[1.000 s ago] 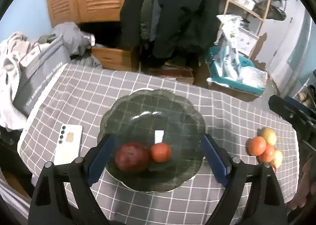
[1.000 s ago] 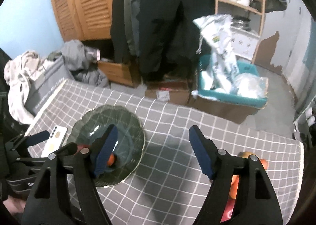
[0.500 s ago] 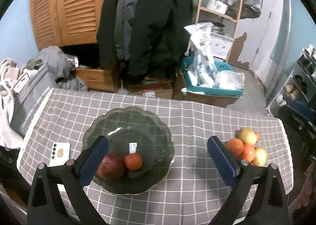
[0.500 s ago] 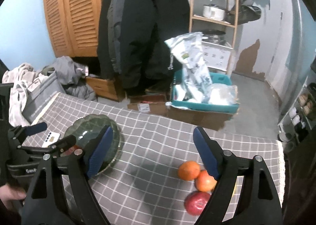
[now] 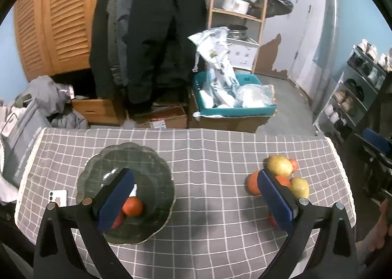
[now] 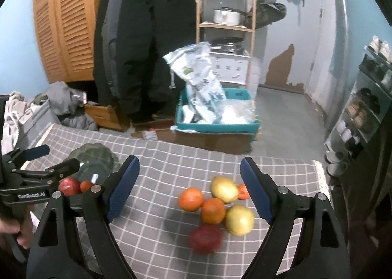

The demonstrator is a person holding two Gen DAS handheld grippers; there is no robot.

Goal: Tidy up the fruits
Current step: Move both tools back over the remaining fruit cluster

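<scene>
Both my grippers pulled back from the plate (image 5: 156,164); jaws just widened, nothing between. Right gripper (image 6: 188,189) gapes above the fruit pile (image 6: 215,208) on the desk. Next: drop onto one fruit, close.

Both grippers: black plastic frames, silver screws, blue pads. Left gripper (image 6: 44,159) carries white "GenRobot.AI" lettering; right gripper (image 6: 188,188) identical build.

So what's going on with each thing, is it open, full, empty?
Left gripper: open, jaws just widened, nothing between them.
Right gripper: open, jaws just widened, holding nothing.
Glass plate: holds a red apple and a tomato.
Fruit pile: loose on the tablecloth.
Phone: lying flat.
</scene>
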